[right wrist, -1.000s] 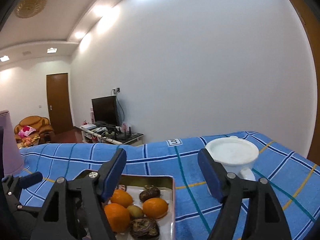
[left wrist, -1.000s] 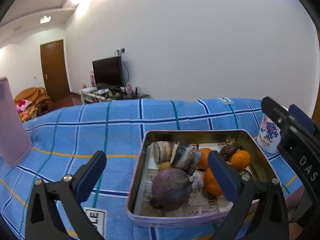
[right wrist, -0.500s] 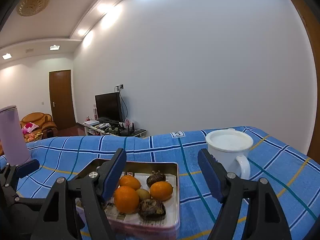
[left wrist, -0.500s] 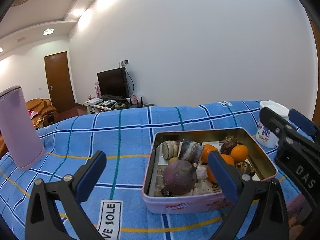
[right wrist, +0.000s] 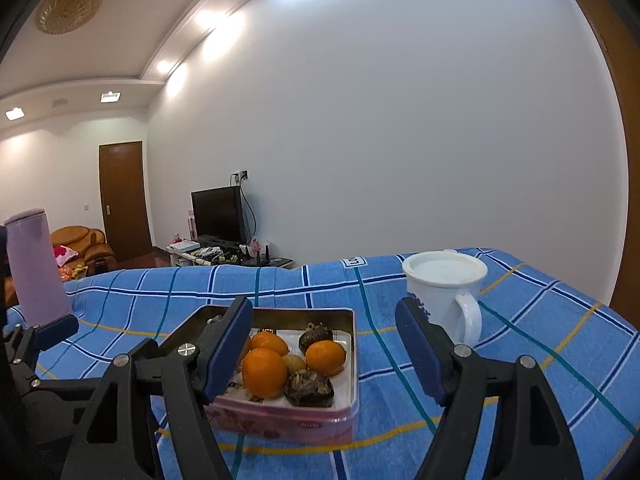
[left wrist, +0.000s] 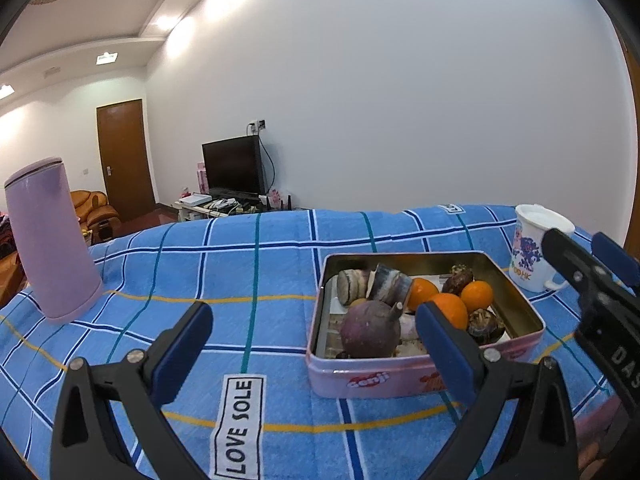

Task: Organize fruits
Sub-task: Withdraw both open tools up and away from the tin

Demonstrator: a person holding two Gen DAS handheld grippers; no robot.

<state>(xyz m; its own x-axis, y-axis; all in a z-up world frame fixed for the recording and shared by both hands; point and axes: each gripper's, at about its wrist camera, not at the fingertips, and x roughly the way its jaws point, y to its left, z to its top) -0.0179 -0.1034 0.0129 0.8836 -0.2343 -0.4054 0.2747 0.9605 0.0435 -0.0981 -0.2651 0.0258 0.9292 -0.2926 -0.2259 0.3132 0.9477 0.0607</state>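
Both your left gripper [left wrist: 312, 350] and right gripper [right wrist: 324, 346] hang spread wide and empty over the blue checked table [left wrist: 256, 276]. The fruits [right wrist: 265, 372] lie in the pink tin [right wrist: 304, 426], beside the white mug [right wrist: 444, 292].

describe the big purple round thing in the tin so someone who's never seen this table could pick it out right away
On the blue checked cloth sits a shallow pink tin, between a tall lilac flask and a white mug. At the tin's near-left corner lies the purple fruit. It is the largest piece there, dull purple with a short stalk, unlike the bright oranges beside it.
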